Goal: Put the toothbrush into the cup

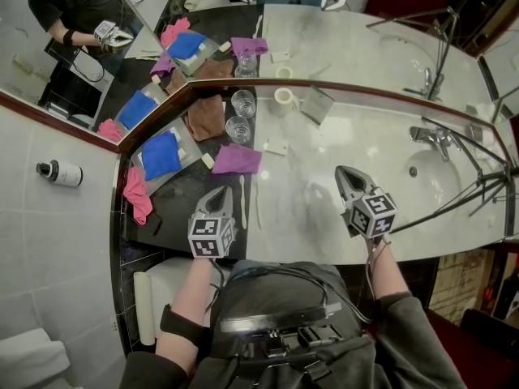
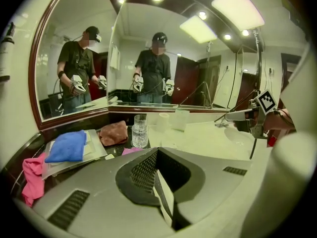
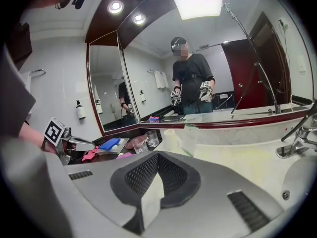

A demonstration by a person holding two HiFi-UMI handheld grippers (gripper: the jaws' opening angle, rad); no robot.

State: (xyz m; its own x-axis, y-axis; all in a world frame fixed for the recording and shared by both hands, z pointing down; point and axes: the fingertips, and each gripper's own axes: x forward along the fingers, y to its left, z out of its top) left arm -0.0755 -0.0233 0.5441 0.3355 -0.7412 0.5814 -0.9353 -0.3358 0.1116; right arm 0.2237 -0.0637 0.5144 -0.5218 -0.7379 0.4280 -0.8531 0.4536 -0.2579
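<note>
A thin white toothbrush (image 1: pixel 243 202) lies flat where the dark tray meets the marble, just right of my left gripper (image 1: pixel 217 194). That gripper is shut and empty, its closed tips (image 2: pixel 158 156) facing two clear glasses (image 1: pixel 238 129) (image 2: pixel 140 131) standing one behind the other further back. A white cup (image 1: pixel 283 97) (image 3: pixel 170 139) stands by the mirror. My right gripper (image 1: pixel 345 175) hovers over bare marble left of the sink, shut with nothing in it (image 3: pixel 158 157). The toothbrush is hidden in both gripper views.
On the dark tray (image 1: pixel 174 205) lie a purple cloth (image 1: pixel 237 159), a blue cloth (image 1: pixel 160 154), a brown cloth (image 1: pixel 205 116) and a pink cloth (image 1: pixel 136 194). The sink (image 1: pixel 434 173) with its faucet (image 1: pixel 435 136) is at the right. A tripod leg crosses the front right.
</note>
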